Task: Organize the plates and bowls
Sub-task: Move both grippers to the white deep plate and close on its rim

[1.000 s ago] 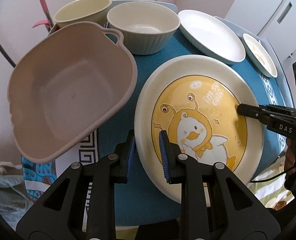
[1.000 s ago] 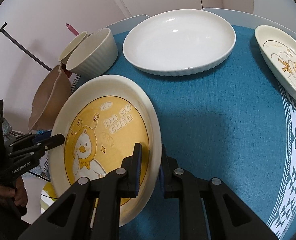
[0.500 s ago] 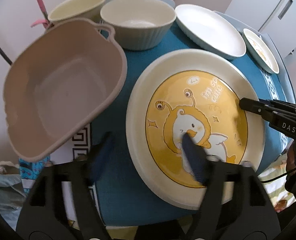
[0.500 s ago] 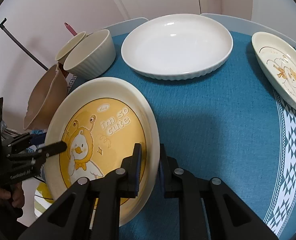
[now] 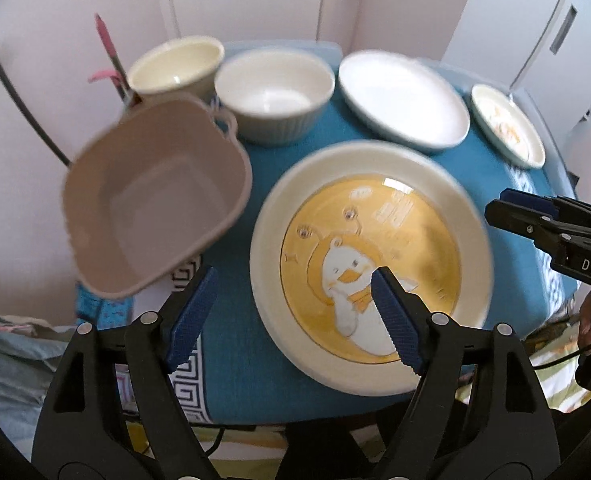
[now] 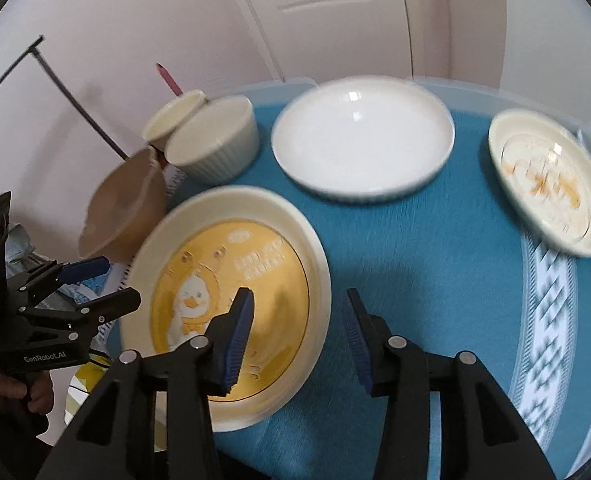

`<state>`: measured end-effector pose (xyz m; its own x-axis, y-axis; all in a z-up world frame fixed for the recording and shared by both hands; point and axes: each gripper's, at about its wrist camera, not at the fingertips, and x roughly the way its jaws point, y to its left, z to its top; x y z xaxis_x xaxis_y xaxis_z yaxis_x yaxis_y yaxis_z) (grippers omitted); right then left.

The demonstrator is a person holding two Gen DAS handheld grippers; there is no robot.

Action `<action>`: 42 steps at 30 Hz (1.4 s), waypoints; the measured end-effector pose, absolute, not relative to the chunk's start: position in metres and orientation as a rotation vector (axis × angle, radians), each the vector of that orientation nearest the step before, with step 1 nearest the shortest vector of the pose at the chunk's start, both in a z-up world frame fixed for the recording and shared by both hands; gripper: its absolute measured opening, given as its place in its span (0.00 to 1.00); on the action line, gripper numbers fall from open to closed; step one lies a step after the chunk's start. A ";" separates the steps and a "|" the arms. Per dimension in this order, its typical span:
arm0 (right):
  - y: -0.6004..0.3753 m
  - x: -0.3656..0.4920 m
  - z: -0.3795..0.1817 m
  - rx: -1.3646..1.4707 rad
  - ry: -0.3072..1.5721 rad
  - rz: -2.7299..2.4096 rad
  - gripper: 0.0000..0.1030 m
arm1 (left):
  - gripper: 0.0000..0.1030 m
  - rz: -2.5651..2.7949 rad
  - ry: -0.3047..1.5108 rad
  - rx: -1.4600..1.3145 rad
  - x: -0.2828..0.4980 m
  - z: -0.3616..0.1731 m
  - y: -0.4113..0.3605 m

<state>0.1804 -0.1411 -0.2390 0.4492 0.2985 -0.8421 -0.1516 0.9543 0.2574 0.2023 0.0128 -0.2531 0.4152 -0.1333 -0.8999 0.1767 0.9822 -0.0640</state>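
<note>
Nearest, the left gripper (image 5: 295, 312) and right gripper (image 6: 299, 332) hang above the duck plate (image 5: 369, 264) – both jaws opening, pads clear of its rim. The plate lies flat on the table (image 6: 435, 264); beyond stand two bowls (image 5: 273, 94) and a white plate (image 6: 363, 140).
</note>
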 end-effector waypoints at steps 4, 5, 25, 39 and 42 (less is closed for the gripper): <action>-0.151 0.179 -0.204 0.145 1.006 0.304 0.76 | 0.82 -0.146 1.039 0.031 0.196 -0.210 -0.002; -0.155 0.177 -0.195 0.146 0.983 0.312 0.89 | 0.91 -0.138 1.015 0.029 0.195 -0.200 -0.007; -0.254 0.253 -0.118 -0.073 0.894 0.423 1.00 | 1.00 0.031 1.042 -0.198 0.262 -0.181 -0.085; -0.253 0.368 -0.223 -0.029 1.206 0.475 1.00 | 0.92 0.019 1.185 -0.368 0.338 -0.281 -0.084; -0.250 0.380 -0.245 0.011 1.250 0.504 0.94 | 0.79 0.010 1.208 -0.384 0.346 -0.295 -0.081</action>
